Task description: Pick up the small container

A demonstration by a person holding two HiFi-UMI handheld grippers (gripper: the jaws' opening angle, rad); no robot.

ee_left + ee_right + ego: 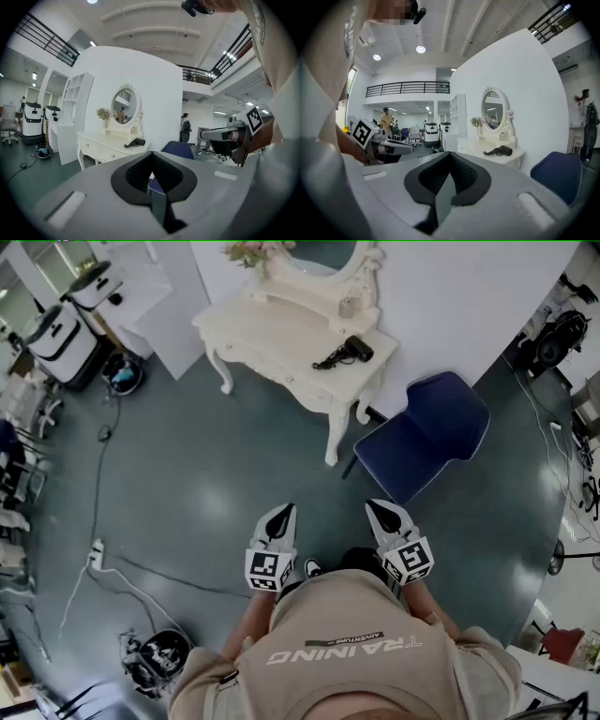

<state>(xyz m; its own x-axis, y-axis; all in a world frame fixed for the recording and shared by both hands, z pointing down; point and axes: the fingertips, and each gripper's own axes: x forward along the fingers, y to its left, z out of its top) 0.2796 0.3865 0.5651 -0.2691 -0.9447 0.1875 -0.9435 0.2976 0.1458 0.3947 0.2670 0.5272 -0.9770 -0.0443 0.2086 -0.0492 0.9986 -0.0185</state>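
Note:
The small container (pixel 347 307) is a pale jar on the white dressing table (pixel 281 334), at the foot of the oval mirror. It also shows far off in the left gripper view (pixel 134 130) and the right gripper view (pixel 505 134). A person holds both grippers close to the body, well short of the table. My left gripper (pixel 282 513) is shut with nothing in it, its jaws meeting in a seam (pixel 152 176). My right gripper (pixel 382 508) is likewise shut and empty (pixel 449 171). Both point roughly level towards the table.
A black hair dryer (pixel 345 352) lies on the table's right end. A blue chair (pixel 427 432) stands right of the table, between it and me. Cables and a power strip (pixel 95 554) run over the floor at left. White machines (pixel 61 334) stand far left.

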